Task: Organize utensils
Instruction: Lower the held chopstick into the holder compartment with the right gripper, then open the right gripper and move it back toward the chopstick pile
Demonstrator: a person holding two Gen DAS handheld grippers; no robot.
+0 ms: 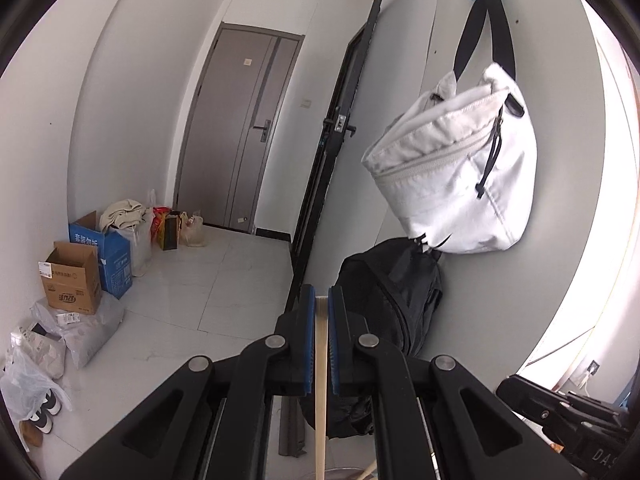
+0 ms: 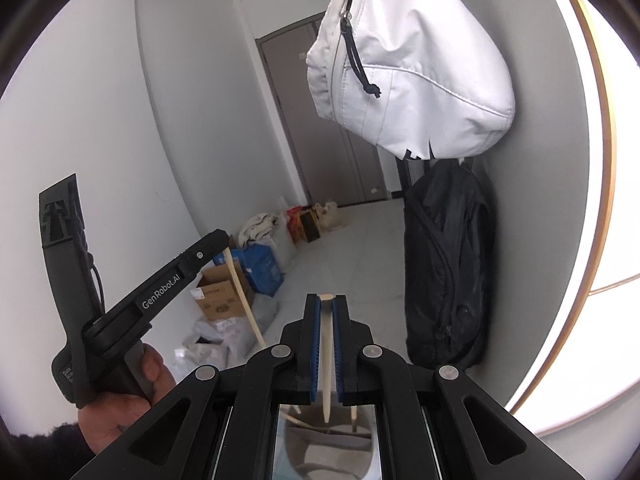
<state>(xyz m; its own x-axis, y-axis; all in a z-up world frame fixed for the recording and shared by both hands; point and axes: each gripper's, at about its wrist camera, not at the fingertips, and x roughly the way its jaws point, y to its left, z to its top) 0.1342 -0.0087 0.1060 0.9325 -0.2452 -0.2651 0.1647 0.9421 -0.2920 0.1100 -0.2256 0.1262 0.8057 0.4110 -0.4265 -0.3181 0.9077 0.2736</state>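
My left hand-held gripper (image 1: pixel 321 300) clamps one chopstick (image 1: pixel 321 392); my right hand-held gripper (image 2: pixel 326 304) clamps another chopstick (image 2: pixel 326 360), both below the white bag (image 2: pixel 408 64).

both views are bright with soft daylight entering from the right, where a blown-out white window area (image 1: pixel 600 240) loses all detail; the pale grey wall (image 2: pixel 100 100) is evenly lit, with faint shadows under the hanging white fabric bag (image 1: pixel 460 168); fisheye bending curves straight lines, and dark vignetting rings the corners; focus is sharp throughout.
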